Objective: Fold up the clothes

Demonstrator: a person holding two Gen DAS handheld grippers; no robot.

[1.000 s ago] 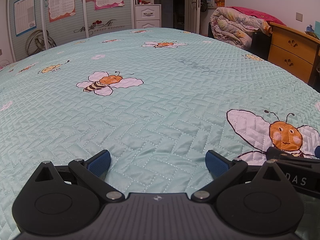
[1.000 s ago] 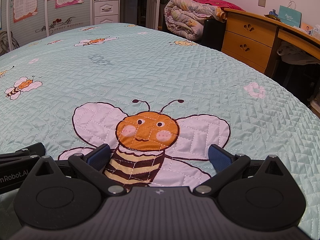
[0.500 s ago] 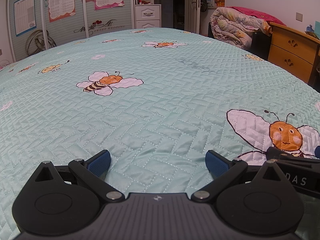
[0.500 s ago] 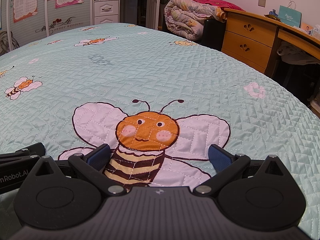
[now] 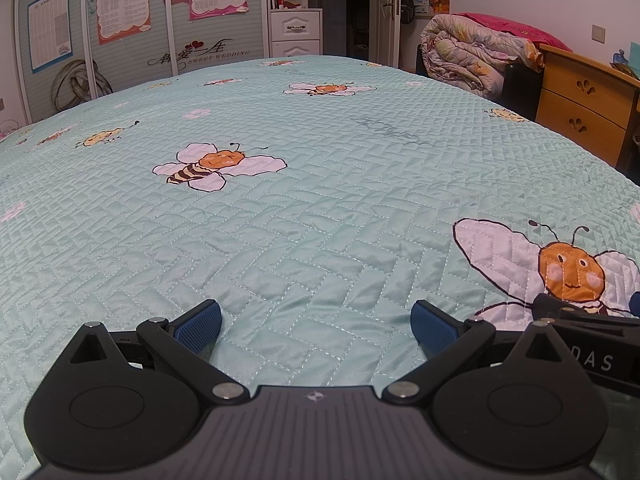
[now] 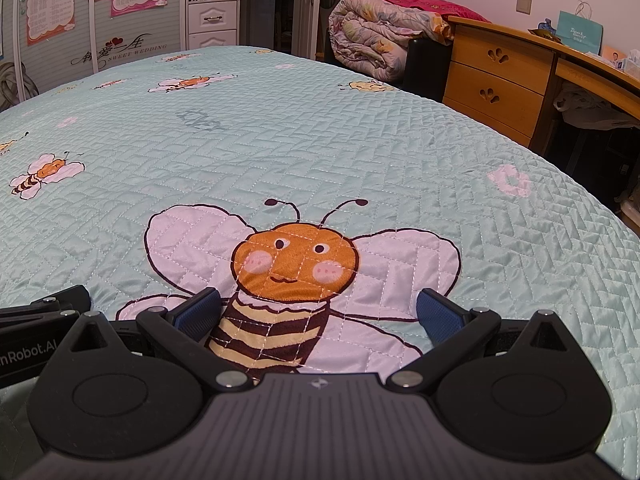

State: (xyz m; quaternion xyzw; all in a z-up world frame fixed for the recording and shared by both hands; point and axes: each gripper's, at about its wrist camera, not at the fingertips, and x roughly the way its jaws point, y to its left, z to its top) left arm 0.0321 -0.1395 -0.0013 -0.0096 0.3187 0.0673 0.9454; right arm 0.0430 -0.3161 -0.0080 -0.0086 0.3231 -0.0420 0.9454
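1. While both tools rest low over the bed point(image 5: 320, 184), my left gripper point(image 5: 316, 326) has its blue-padded fingers point(image 5: 198, 325) spread wide apart with nothing between them but quilt.
2. My right gripper point(image 6: 318, 314) is likewise spread, its fingers point(image 6: 438, 314) on either side of a large printed bee point(image 6: 294, 280) on the bedspread point(image 6: 360, 152).
3. From the left wrist view, the right tool's black body shows at the lower right edge, just beside mine.
4. That bedspread is pale mint, quilted in a herringbone stitch, scattered with bees and small pink flowers, and lies smooth and flat.
5. As for clothes to fold, I see no garment in either view, so I cannot tell where it is.
6. Beyond the far edge of the bed stands a sliding wardrobe point(image 5: 132, 40) with pink posters and "Sweet Wedding" lettering, and a small white drawer unit point(image 5: 295, 32) beside a dark doorway.
7. To the right, a rolled floral quilt point(image 6: 380, 40) sits near a wooden desk point(image 6: 500, 76) with drawers; a teal paper bag point(image 6: 580, 32) stands on it.
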